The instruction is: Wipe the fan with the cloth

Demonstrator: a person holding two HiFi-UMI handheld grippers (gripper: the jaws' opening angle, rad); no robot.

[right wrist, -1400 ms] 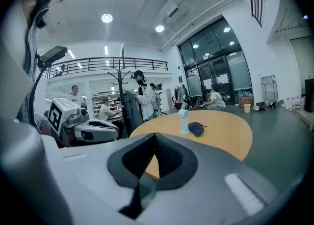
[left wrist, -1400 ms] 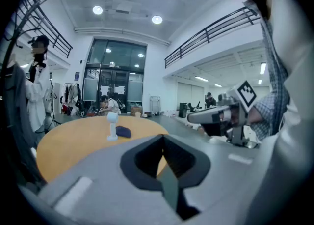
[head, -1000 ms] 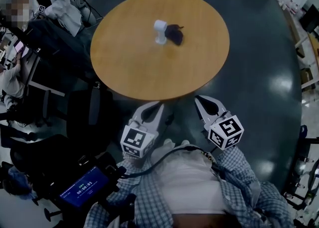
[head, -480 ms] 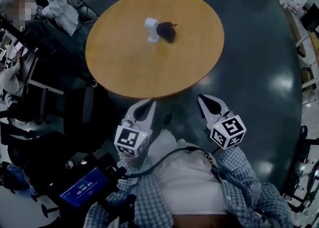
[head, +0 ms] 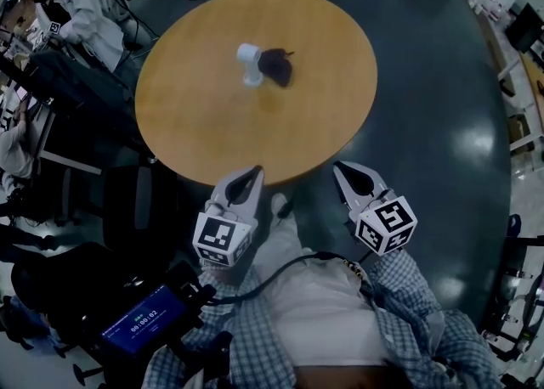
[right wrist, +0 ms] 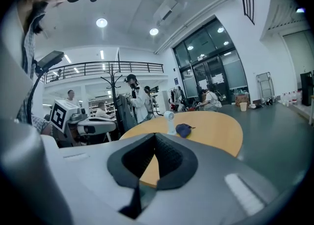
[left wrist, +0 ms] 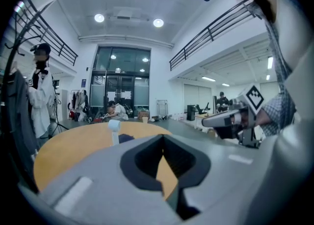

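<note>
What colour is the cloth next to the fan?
The cloth is dark blue, clearest in the right gripper view.

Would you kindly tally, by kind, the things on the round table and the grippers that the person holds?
White fan: 1
Dark blue cloth: 1
Grippers (left gripper, right gripper, jaws together, both empty): 2
Total: 4
</note>
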